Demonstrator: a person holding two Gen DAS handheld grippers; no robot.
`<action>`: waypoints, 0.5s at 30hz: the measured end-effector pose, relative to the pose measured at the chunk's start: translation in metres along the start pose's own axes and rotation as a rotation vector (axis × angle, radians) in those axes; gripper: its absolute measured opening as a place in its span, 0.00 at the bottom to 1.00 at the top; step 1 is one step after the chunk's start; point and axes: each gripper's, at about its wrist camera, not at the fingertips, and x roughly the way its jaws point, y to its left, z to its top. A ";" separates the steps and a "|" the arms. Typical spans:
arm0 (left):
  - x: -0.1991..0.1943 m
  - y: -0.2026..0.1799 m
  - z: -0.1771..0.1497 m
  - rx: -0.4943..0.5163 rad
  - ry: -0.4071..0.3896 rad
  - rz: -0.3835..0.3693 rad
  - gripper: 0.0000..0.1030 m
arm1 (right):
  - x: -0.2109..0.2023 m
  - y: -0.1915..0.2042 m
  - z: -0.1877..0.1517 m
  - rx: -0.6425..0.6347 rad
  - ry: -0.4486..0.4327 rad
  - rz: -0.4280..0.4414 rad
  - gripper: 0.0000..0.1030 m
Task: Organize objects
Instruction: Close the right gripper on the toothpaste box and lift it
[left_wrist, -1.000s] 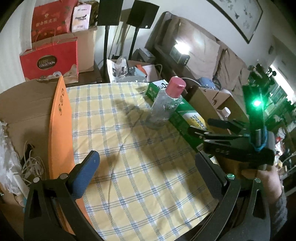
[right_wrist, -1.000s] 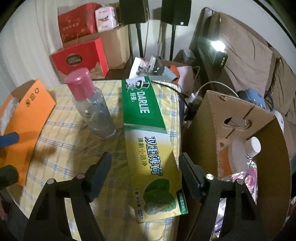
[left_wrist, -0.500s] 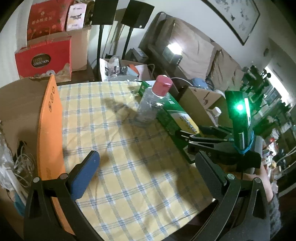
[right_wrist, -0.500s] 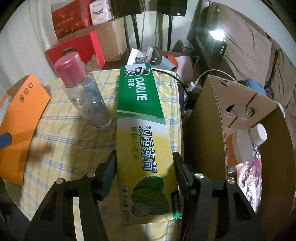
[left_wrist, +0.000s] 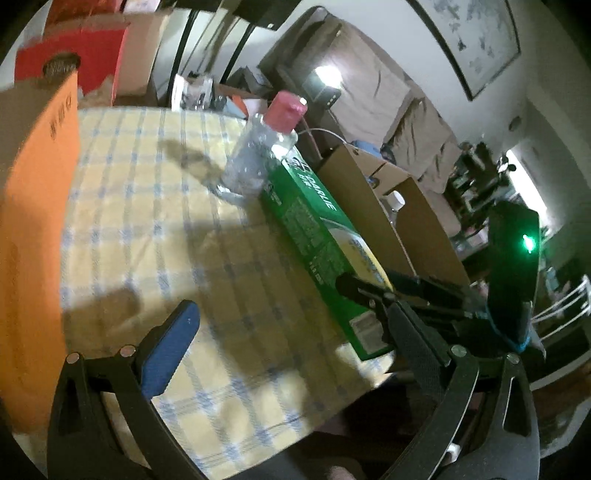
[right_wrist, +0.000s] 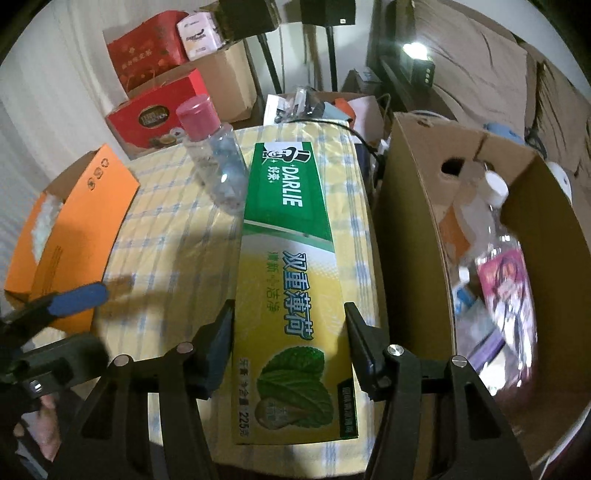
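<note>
Right gripper closed around the near end of the toothpaste box on the checked tablecloth.

The right gripper (right_wrist: 289, 334) had its 2 fingers (right_wrist: 218, 334) pressed against the long sides of the green and yellow toothpaste box (right_wrist: 291, 266), which lay flat along the right edge of the yellow checked tablecloth (right_wrist: 173, 236). A clear bottle (right_wrist: 216, 162) with a pink cap stood upright just beside the far left corner of the toothpaste box. The left gripper (left_wrist: 295, 339) hung over the near part of the tablecloth with its fingers (left_wrist: 168, 347) wide apart and nothing between them. An orange box (right_wrist: 77, 229) stood open at the left edge of the tablecloth, and a brown cardboard box (right_wrist: 410, 206) holding a plastic bottle (right_wrist: 491, 218) and other items stood to the right.
</note>
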 end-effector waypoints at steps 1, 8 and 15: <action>0.004 0.002 -0.001 -0.020 0.011 -0.019 0.95 | -0.002 0.000 -0.004 0.002 0.001 -0.002 0.56; 0.029 0.012 -0.008 -0.114 0.071 -0.112 0.89 | -0.015 -0.001 -0.025 0.035 -0.006 0.034 0.56; 0.053 0.010 -0.011 -0.147 0.138 -0.210 0.72 | -0.022 0.006 -0.041 0.032 -0.006 0.064 0.56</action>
